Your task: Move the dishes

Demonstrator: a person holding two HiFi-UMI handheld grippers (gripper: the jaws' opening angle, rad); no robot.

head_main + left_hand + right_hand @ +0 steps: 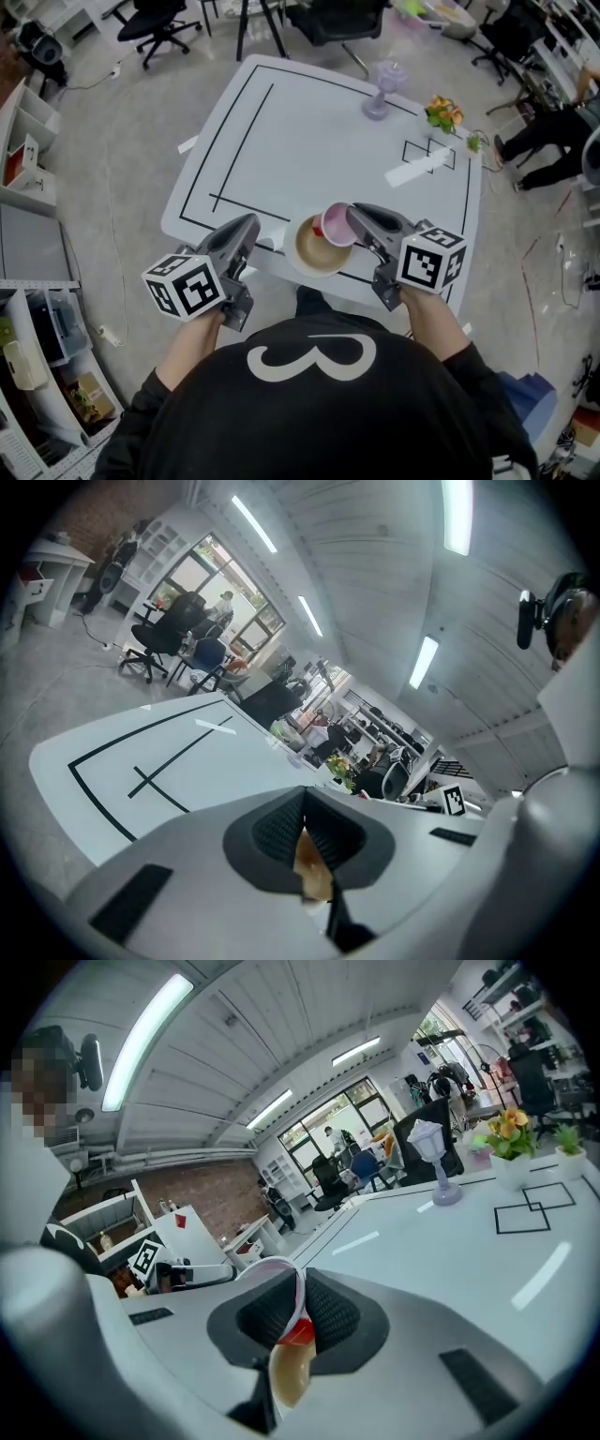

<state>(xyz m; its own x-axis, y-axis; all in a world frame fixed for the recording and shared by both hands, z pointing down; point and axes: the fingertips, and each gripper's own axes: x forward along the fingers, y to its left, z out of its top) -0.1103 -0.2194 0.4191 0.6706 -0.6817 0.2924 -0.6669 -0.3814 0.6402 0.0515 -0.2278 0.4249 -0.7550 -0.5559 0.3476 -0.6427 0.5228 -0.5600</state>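
Note:
A small pink bowl (336, 225) hangs tilted over a tan plate (314, 248) that lies at the near edge of the white table (309, 141). My right gripper (352, 218) is shut on the bowl's rim. In the right gripper view the thin rim (298, 1297) runs between the pads, red shows inside the bowl, and the plate (289, 1372) lies below. My left gripper (251, 231) hovers just left of the plate and apart from it. Its jaws (305, 829) are shut with nothing held, and a sliver of the plate (311, 866) shows beneath them.
A purple goblet (380, 94) stands at the table's far side, with a flower pot (442, 113) and a small green plant (474, 142) at the far right corner. A white strip (417, 169) lies over small black squares. Shelving (28, 187) and office chairs (155, 28) surround the table.

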